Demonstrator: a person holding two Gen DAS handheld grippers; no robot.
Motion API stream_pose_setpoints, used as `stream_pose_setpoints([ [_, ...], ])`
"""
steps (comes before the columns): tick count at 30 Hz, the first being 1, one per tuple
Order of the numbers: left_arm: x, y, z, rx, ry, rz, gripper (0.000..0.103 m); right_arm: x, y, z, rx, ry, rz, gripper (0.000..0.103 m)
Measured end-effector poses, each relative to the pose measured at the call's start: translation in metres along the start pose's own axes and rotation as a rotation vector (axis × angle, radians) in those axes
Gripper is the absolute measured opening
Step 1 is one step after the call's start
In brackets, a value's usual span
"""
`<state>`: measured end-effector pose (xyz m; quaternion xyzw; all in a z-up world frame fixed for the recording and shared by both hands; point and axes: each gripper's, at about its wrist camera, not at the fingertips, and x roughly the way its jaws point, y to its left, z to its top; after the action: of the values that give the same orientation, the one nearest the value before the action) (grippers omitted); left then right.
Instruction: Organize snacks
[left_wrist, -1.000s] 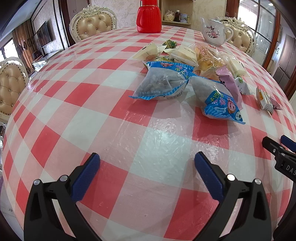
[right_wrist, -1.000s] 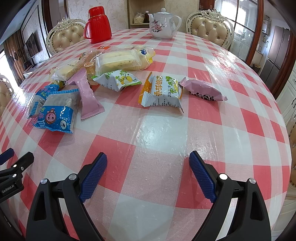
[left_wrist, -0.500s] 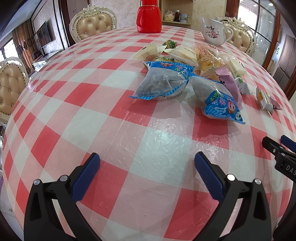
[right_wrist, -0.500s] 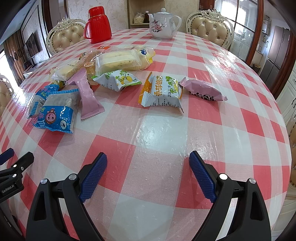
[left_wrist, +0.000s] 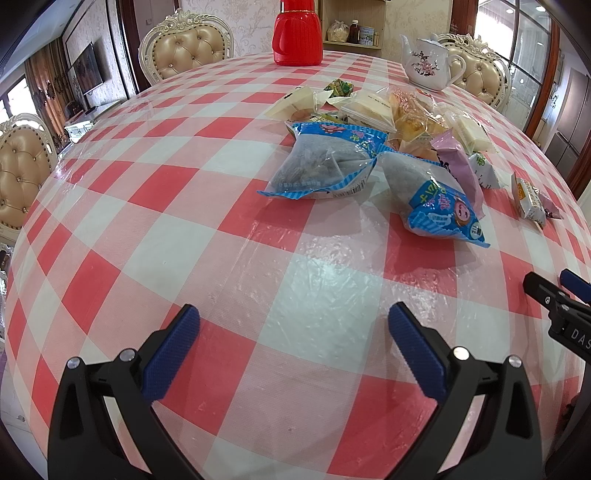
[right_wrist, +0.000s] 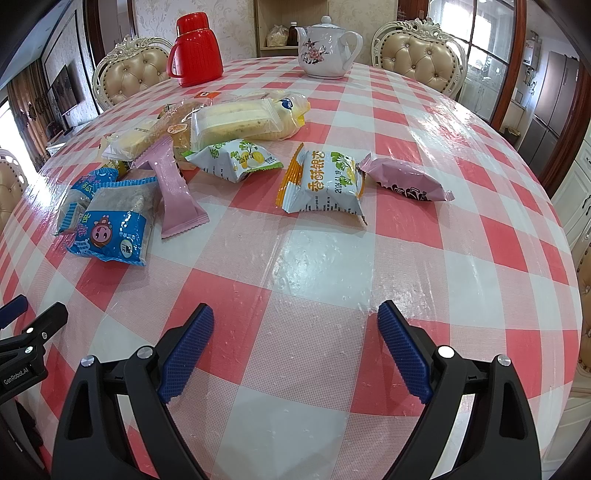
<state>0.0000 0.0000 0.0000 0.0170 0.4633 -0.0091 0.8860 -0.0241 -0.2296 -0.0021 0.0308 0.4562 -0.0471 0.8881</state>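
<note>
Nothing has moved since the earlier frames: both of my tools hang where they were, low over the near edge of the bench (right_wrist: 325, 258), which wears a red-and-white checked cover. My left hand-held gripper (left_wrist: 293, 345) is released, its blue pads spread wide with only bare cloth between them, and my right hand-held gripper (right_wrist: 295, 341) is released the same way, grasping nothing. I take the red flask (right_wrist: 197, 50) at the far side as my landmark. All the snacks lie on my side of it, loose on the cover. Closest to the flask is a long clear pack of cake (right_wrist: 243, 122); nearer to me from there sit a green-and-white packet (right_wrist: 236, 158) and a pink strip packet (right_wrist: 173, 184), which touches the cake pile. Two blue bags (left_wrist: 325, 158) lie nearest me on the flask's left side, touching each other. An orange-edged packet (right_wrist: 321, 182) and a pink wrapped bun (right_wrist: 404, 179) sit just beside one another, off to the flask's right. A white teapot (right_wrist: 325, 48) stands level with the flask, well apart from it.
</note>
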Motion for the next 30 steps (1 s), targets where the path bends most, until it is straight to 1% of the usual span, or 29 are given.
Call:
stream_pose_setpoints([
  [26, 0.0002, 0.0008, 0.0004, -0.003, 0.0, 0.004, 0.102, 0.0005, 0.0016, -0.0013, -0.003, 0.0, 0.0, 0.087],
  [30, 0.0002, 0.0006, 0.0002, -0.003, 0.001, 0.003, 0.102, 0.0005, 0.0008, -0.0018, -0.027, 0.015, 0.021, 0.087],
])
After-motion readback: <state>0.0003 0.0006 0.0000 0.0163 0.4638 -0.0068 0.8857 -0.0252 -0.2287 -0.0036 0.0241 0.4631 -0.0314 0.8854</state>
